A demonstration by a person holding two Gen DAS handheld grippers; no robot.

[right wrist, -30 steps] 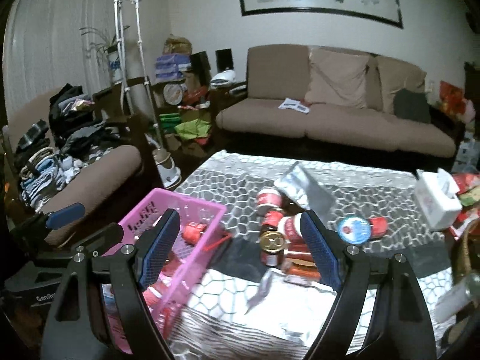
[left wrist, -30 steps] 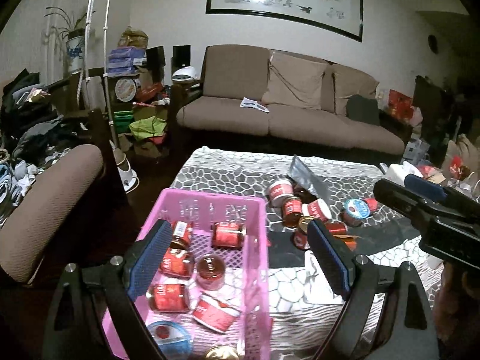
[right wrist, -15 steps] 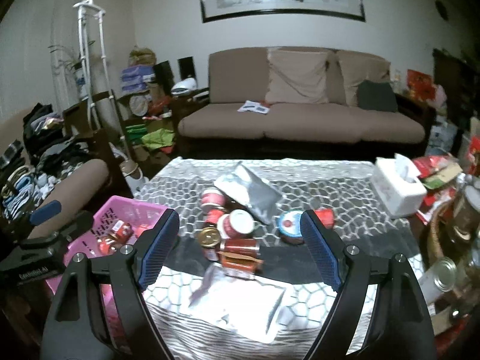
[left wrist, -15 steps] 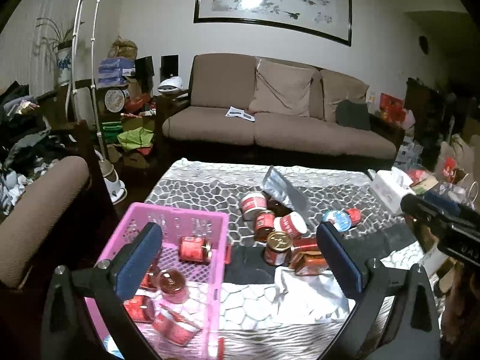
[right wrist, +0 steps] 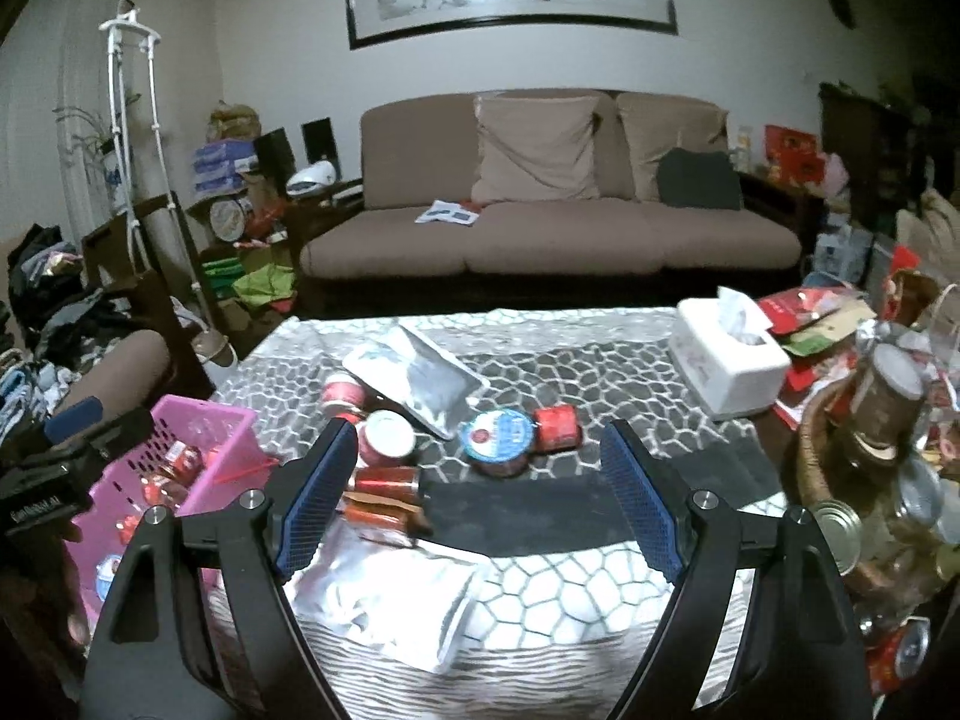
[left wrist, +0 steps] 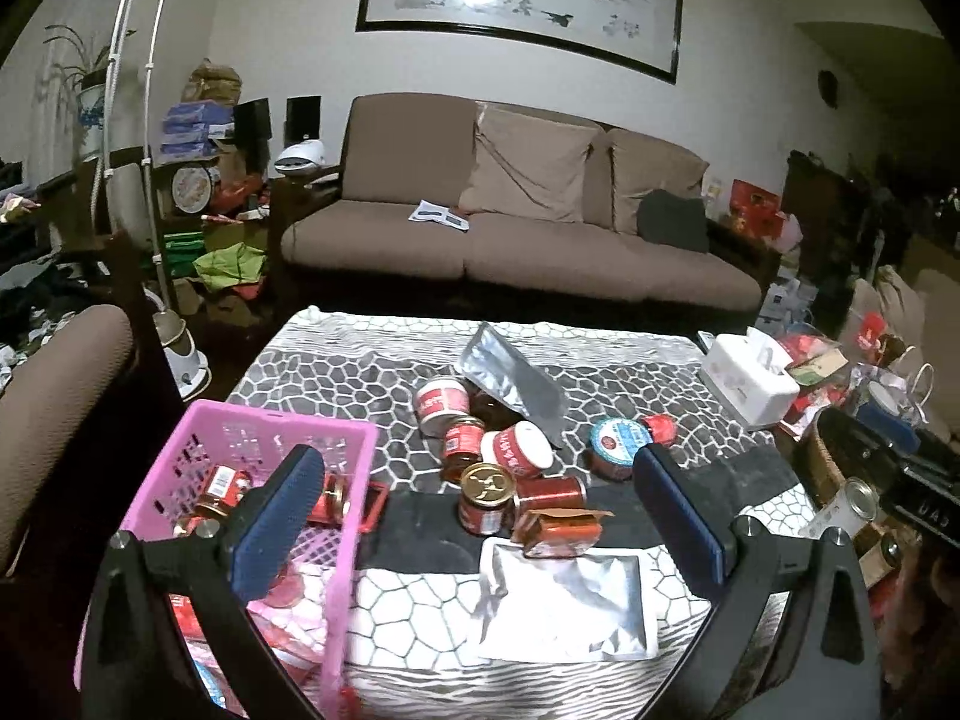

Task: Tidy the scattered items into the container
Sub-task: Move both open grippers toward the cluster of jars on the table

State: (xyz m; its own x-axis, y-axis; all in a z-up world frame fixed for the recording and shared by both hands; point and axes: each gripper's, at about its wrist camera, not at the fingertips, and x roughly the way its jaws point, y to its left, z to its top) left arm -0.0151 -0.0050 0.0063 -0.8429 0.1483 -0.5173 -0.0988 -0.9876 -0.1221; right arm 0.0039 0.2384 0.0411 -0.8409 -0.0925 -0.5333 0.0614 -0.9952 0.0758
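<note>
Both the left gripper (left wrist: 474, 516) & right gripper (right wrist: 477, 495) are hanging open, empty. The small red-labelled glass jars (left wrist: 489, 495) are lying heaped on the desk (left wrist: 336, 372); nudging one w/ a finger could be sending others rolling away from the pink plastic basket (left wrist: 264, 426).

**Little legible print**

The jar labels beside the pink basket (left wrist: 270, 438) are too small to read. Left of that basket in the right wrist view, white lettering on the left hand-held gripper (right wrist: 36, 504) is blurred beyond reading.

Pink basket (left wrist: 354, 438), red-labelled jars (left wrist: 489, 498), silver pouch (left wrist: 561, 606), grey-and-white pebble-patterned cloth (left wrist: 336, 372), blue-padded fingers (left wrist: 279, 519)
</note>
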